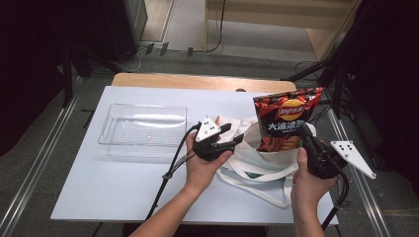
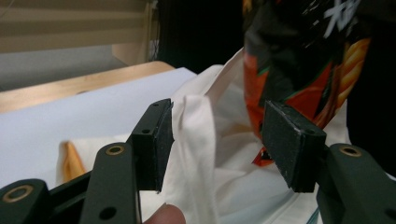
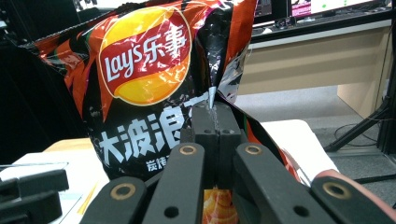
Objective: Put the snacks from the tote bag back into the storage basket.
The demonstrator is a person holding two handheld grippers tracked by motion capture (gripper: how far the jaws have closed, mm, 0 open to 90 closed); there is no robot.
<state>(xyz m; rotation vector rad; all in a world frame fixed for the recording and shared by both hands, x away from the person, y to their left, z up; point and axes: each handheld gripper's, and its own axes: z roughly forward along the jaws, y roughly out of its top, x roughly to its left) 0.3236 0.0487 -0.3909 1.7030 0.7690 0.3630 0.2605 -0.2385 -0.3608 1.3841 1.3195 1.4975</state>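
We see a white table (image 1: 123, 187) with a wooden far edge; on it lie a clear tray (image 1: 143, 131) and a white bag (image 1: 257, 168).

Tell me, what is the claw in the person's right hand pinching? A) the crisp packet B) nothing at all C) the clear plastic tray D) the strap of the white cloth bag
A: the right claw is shut on a fold of the crisp packet, which stands upright in the white cloth bag.
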